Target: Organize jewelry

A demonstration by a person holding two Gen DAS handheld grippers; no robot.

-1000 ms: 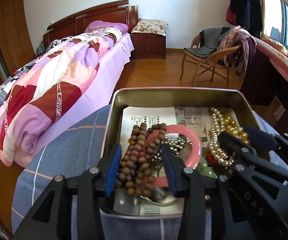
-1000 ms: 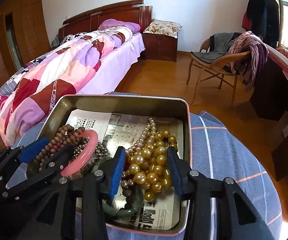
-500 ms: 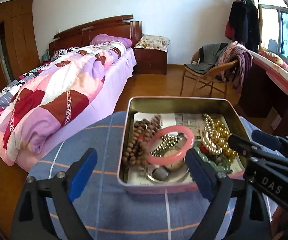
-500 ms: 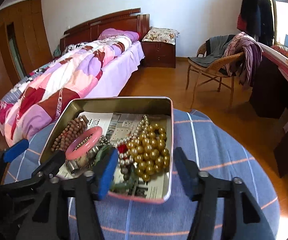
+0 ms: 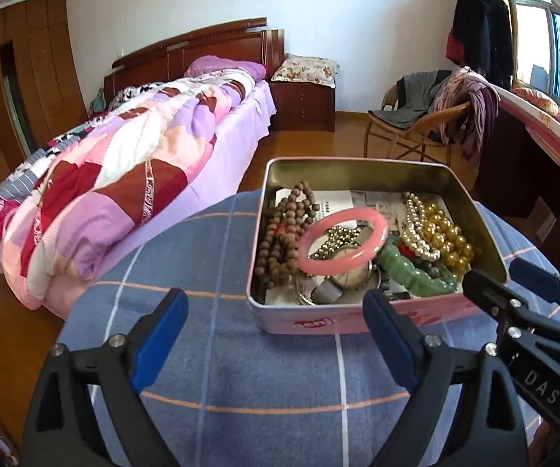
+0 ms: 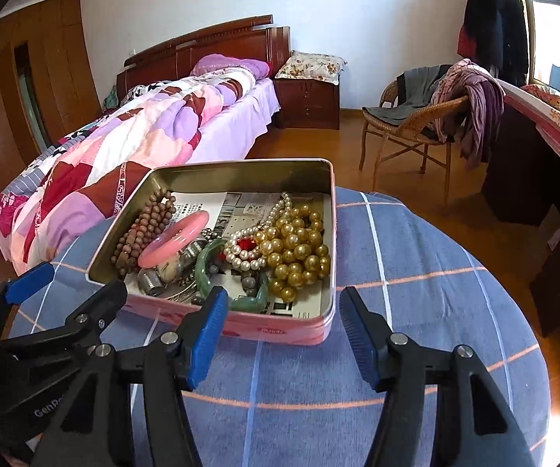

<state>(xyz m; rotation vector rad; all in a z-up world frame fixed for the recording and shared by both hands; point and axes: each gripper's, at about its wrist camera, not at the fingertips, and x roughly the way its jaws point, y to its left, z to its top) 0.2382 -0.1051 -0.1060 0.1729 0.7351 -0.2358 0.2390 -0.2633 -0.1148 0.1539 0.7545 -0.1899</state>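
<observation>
Both the left hand-held gripper (image 5: 276, 325) and right hand-held gripper (image 6: 284, 317) hang spread and empty over bare table (image 5: 241, 369) at six o'clock of the tin (image 5: 357, 317), where the beads (image 6: 299, 253) and bangle (image 5: 342, 241) lie heaped.

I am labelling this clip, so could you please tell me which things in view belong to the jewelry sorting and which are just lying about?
Part of the job:
- metal tin
- pink bangle
- brown bead strand
- gold bead necklace
- pearl strand
- green bracelet
- left gripper and right gripper, both open and empty

Just lying about:
- bed
- wicker chair
- nightstand
</observation>
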